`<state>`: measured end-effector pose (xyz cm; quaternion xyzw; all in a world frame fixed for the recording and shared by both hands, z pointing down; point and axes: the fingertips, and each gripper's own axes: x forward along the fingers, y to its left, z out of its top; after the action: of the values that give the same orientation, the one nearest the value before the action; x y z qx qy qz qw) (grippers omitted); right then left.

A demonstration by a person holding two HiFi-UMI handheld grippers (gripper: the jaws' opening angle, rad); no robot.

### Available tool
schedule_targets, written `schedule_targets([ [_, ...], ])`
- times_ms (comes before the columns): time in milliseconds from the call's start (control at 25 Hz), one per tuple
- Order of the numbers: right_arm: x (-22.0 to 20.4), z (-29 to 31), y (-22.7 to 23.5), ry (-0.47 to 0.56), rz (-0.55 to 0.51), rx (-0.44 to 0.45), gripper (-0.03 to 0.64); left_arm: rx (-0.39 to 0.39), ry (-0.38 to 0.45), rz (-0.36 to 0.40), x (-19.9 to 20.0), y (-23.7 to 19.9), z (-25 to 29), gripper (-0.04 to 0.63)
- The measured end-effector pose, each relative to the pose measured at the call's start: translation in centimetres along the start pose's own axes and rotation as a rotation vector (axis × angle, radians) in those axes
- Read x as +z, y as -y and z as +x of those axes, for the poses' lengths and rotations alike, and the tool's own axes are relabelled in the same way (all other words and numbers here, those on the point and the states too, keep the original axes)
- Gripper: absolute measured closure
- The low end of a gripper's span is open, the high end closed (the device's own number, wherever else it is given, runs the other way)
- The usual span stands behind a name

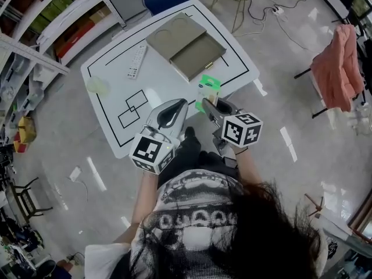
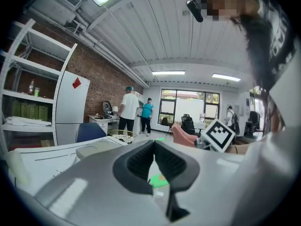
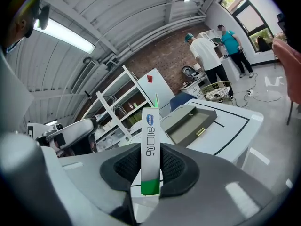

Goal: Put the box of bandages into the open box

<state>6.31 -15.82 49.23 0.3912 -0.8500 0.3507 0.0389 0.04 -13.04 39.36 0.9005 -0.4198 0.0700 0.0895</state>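
The right gripper (image 3: 150,175) squeezes the thin white and green cardboard box of bandages (image 3: 150,140) between its jaws. It is in the air, well short of the flat grey open box (image 1: 197,57). Carry it over that box, go low, then let go. The open box looks empty. The left gripper (image 2: 154,147) has its jaws closed on nothing.

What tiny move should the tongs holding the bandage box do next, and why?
Probably carry it forward over the open box. The right tongs grip the bandage box, but it hangs by the near edge of the table, short of that box.
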Motion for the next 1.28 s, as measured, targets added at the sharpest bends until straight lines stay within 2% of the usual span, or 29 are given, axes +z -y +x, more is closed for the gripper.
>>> schedule_targets([
  [360, 3.3, 8.9, 4.9, -0.023, 0.089, -0.092, 0.525, 0.006, 0.018, -0.018, 1.0, -6.7, 2.3, 0.595],
  [800, 5.0, 18.2, 12.3, -0.08, 0.294, -0.22, 0.525, -0.034, 0.033, -0.024, 1.9, -9.9, 5.1, 0.595],
  [1280, 4.7, 23.4, 16.6, -0.225, 0.324, -0.365, 0.523, -0.027, 0.022, -0.044, 1.6, -12.1, 5.8, 0.595],
])
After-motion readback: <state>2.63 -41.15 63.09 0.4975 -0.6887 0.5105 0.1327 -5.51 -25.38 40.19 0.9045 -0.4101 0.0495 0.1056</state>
